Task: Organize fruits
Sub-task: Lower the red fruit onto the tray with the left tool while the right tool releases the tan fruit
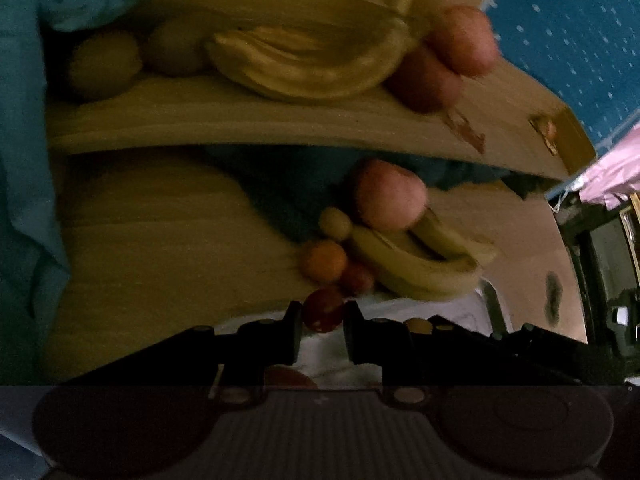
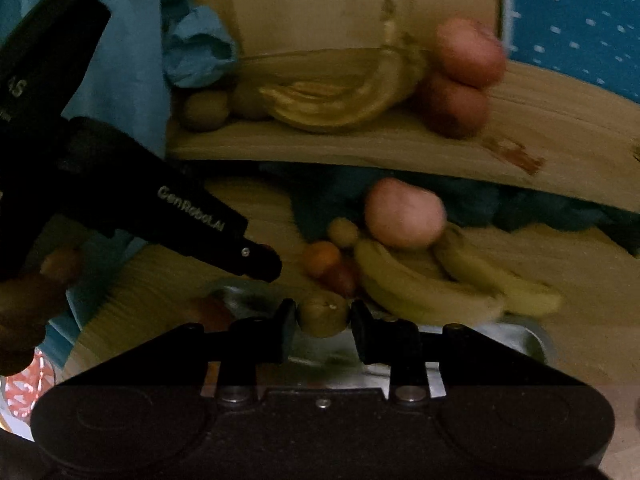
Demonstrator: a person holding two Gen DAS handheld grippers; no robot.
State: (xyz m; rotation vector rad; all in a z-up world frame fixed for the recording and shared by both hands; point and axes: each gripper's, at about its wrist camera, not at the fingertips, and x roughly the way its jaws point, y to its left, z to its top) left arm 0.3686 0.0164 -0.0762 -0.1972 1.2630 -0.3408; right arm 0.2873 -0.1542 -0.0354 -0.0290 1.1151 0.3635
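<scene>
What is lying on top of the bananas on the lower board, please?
A large pink fruit rests on the back of the lower bananas. It hides the bananas' stem end, and the image is too blurred to tell if anything sits behind it.

red fruit [image 1: 323, 314] gripped | green fruit [image 2: 323, 314] gripped | bananas [image 2: 440, 280] lying

- A dim room in a home, by the look of it; no lab or shop fittings show
- Wooden table [image 2: 540, 264] with fruit heaped on it: bananas [image 2: 432, 280], apple [image 2: 404, 212], orange [image 2: 322, 258]
- Upright cardboard box [image 2: 320, 8] behind it
- Blue cloth [image 1: 24, 160] draped at the left; blue dotted fabric [image 1: 580, 40] at the back right; pink fabric [image 1: 616, 172] beside it
</scene>
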